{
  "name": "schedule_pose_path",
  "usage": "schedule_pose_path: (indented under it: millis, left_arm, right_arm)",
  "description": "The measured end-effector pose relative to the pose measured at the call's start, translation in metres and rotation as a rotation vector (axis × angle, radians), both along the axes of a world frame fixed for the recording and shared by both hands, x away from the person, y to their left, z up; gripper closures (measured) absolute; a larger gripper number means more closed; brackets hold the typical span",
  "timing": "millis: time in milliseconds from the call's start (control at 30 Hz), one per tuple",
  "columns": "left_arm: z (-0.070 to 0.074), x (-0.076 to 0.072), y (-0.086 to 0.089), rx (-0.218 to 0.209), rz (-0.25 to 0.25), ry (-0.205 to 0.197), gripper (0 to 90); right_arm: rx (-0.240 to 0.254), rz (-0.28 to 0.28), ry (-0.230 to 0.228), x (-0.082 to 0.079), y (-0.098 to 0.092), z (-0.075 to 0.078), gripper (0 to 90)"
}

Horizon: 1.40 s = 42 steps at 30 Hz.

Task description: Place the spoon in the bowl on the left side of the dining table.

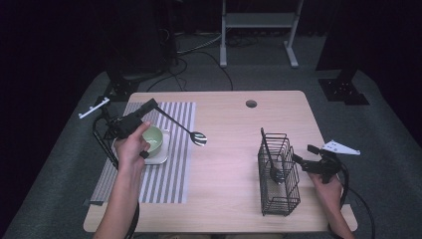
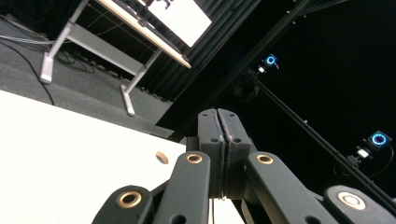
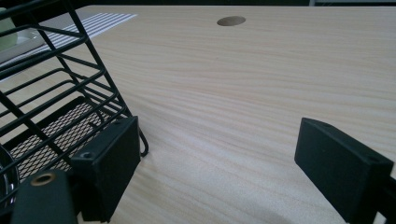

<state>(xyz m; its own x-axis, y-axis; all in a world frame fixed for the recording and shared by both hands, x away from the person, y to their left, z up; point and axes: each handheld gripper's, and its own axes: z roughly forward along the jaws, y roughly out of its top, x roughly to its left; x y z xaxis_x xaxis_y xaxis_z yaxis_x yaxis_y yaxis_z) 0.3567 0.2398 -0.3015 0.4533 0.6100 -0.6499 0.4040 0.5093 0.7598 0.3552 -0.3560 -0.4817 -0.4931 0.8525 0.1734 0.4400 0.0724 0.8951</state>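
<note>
While the person's left hand [image 1: 130,148] sits over the left part of the high view, the left gripper [image 1: 148,106] it holds has its black jaws pressed tight together on the dark handle of a long spoon with a shiny silver bowl [image 1: 199,138]. In the left gripper view those jaws meet flat against each other in the middle of the frame, pointing up and off toward the dark room, and you can't make out the spoon from there. The spoon slants down and to the right from the jaws, its bowl ending over the bare light wooden table [image 1: 234,124], just past the right edge of the grey-and-white striped placemat [image 1: 171,174]. Right under the hand is a pale green round bowl [image 1: 153,138] sitting on a white square plate [image 1: 160,158], both on the mat. Over at the right of the high view, the right gripper [image 1: 303,154] is spread wide with nothing between its jaws, and its left jaw is just beside the black wire cutlery basket [image 1: 286,199]; touching or not, I can't tell. Another utensil with a dark handle [image 1: 269,157] stands inside that basket.
</note>
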Motion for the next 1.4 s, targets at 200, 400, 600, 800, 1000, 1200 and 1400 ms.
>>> schedule_pose_path:
  millis: [200,400,600,800,1000,1200,1400]
  left_arm:
    - [-0.004,-0.001,0.011,-0.001,0.022,0.011,89.8]
    - [-0.006,-0.002,0.022,-0.006,0.047,0.018,89.8]
    - [-0.009,-0.003,0.029,-0.003,0.06,0.022,89.8]
    - [-0.012,-0.003,0.038,-0.006,0.083,0.031,89.8]
    - [-0.014,-0.004,0.044,-0.007,0.1,0.038,89.8]
    - [-0.015,-0.005,0.051,-0.009,0.119,0.04,89.8]
    - [-0.017,-0.005,0.06,-0.014,0.141,0.045,89.8]
  right_arm:
    - [-0.001,0.0,0.001,0.0,0.0,0.0,13.2]
    - [-0.001,0.0,0.001,0.0,0.0,0.0,13.2]
    - [-0.002,0.0,0.002,0.0,0.0,0.0,13.2]
    - [-0.001,-0.001,0.002,0.0,0.0,0.0,13.2]
    - [-0.002,-0.001,0.002,0.0,0.0,0.0,13.2]
    - [-0.003,-0.001,0.002,0.0,0.0,0.0,13.2]
    - [-0.003,-0.001,0.002,0.0,0.0,0.0,13.2]
